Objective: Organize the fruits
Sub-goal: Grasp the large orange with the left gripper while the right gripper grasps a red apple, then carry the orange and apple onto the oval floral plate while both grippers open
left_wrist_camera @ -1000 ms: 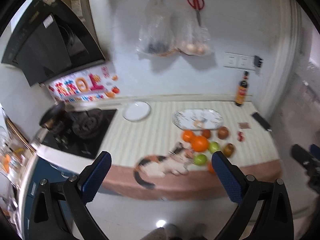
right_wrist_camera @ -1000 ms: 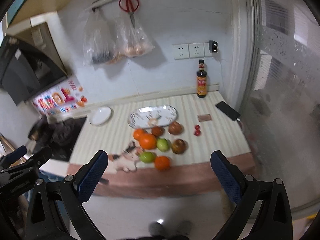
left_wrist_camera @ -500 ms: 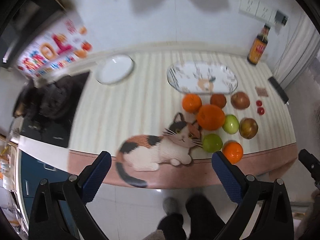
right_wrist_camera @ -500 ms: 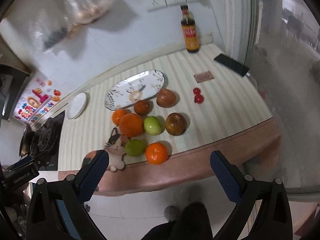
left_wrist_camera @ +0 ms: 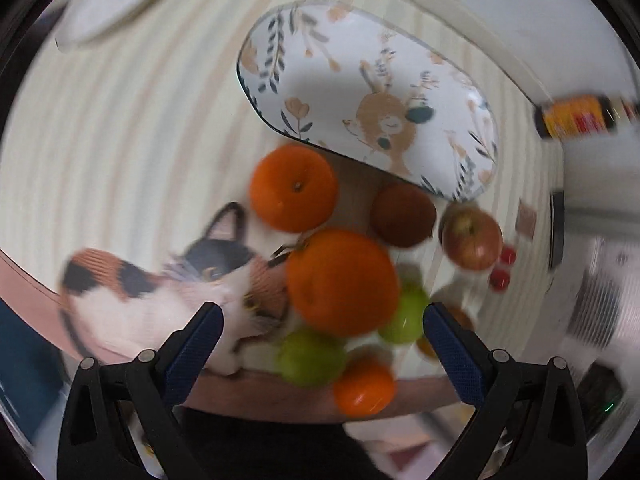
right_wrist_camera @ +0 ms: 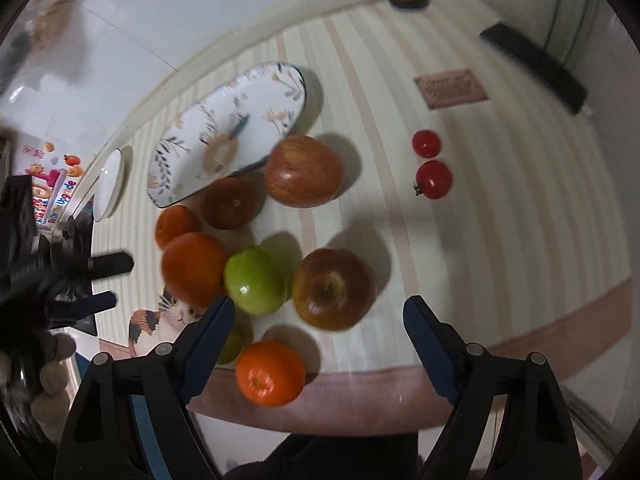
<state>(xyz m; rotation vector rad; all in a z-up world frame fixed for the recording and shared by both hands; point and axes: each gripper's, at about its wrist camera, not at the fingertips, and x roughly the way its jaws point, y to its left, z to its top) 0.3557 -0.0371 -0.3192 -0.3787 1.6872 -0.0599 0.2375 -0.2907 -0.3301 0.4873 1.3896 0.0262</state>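
The right tool (right_wrist_camera: 316,320) points down over the counter (right_wrist_camera: 500,240), its jaws closing with nothing gripped yet. A small orange (right_wrist_camera: 270,372) lies nearest, at the counter's front edge between the fingers. Just beyond sit a dark red apple (right_wrist_camera: 334,288) and a green apple (right_wrist_camera: 254,280) side by side, well inside the gap. Farther off lies the oval patterned plate (right_wrist_camera: 224,136), bare.

The left tool (left_wrist_camera: 318,328) stands wide apart, holding nothing, above a large orange (left_wrist_camera: 340,276) and a green fruit (left_wrist_camera: 310,356) between its fingers.
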